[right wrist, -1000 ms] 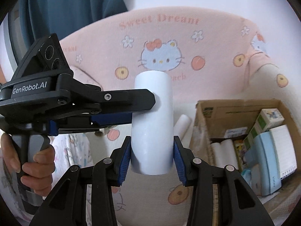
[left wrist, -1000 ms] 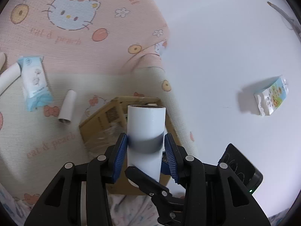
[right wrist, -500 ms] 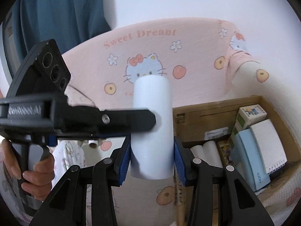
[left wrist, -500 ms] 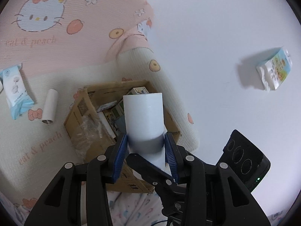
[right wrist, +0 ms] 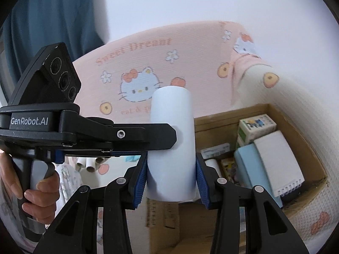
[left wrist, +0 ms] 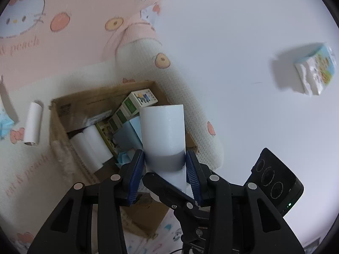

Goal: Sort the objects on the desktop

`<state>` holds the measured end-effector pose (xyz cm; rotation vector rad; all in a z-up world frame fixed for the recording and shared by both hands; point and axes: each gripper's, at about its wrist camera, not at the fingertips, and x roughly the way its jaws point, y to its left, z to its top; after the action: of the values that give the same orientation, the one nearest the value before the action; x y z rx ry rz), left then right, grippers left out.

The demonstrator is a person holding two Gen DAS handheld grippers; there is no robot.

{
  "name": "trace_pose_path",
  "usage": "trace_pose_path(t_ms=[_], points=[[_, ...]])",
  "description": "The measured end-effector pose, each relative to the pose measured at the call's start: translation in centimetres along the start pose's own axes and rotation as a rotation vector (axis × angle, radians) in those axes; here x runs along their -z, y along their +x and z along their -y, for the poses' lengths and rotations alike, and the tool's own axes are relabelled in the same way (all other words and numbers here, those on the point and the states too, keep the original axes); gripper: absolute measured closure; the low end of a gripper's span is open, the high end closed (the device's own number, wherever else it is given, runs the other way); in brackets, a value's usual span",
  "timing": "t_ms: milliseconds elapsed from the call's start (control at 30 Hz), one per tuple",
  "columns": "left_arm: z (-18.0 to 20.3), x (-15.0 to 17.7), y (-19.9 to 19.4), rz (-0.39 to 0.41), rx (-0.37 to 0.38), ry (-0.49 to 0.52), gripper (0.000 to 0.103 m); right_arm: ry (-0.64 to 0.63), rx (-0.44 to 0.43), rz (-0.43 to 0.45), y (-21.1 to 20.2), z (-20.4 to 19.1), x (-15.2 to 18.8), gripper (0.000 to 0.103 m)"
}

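One white tube (left wrist: 163, 135) is gripped by both grippers at once. The left gripper (left wrist: 165, 169) has its blue pads pressed on the tube's lower part, jaws about half apart, and the right gripper (right wrist: 171, 177) clamps it the same way from another side, jaws narrower. The tube stands nearly upright between the pads, in the air above one cardboard box (left wrist: 63, 105) that sits on a blanket (left wrist: 74, 42) printed with cats and peaches.

Inside the box lie two white rolls (left wrist: 91, 146) side by side, two small cartons (left wrist: 135, 103), a pale blue case (right wrist: 250, 165) and a white notepad (right wrist: 277, 165) with a spiral edge. One loose tube (left wrist: 32, 124) lies on the blanket just left of the box. One tissue pack (left wrist: 315, 72) lies well apart on the white surface (left wrist: 233, 42) to the right.

Both grippers point downward at a slant toward the box. In the right wrist view, the left gripper crosses level from the left, its finger tip touching the tube, and a hand (right wrist: 31, 188) wraps its grip.

Only the left wrist view shows the tissue pack and the loose tube by the box. Only the right wrist view shows the hand, a blue curtain (right wrist: 53, 21), the notepad, and three or so tube ends (right wrist: 91, 165) lying behind the left gripper.
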<state>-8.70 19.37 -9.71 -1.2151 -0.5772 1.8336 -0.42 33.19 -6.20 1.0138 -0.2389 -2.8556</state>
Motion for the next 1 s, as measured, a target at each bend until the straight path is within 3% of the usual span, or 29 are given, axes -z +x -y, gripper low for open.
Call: trace_pose_path(t_ms=[333,600,767,1000], points=[[0.2,-1.8,5.6,-0.084,-0.034,-0.045,0.059,0.136,-0.043,-0.065,1.6,6.1,0.0,0.062],[-0.9,-2.7,9.0,-0.137,-0.068,-0.112,0.059,0.127,-0.04,-0.122,2.5,8.4,0.4,0.062],[-2.7,-2.8,10.2,-0.157,-0.02,-0.214,0.059,0.179,-0.066,-0.138,3.1,9.9,0.8,0.062],[-4.1,-2.8,11.4,-0.18,-0.099,-0.231,0.059,0.214,-0.072,-0.186,4.8,10.8,1.1,0.063]])
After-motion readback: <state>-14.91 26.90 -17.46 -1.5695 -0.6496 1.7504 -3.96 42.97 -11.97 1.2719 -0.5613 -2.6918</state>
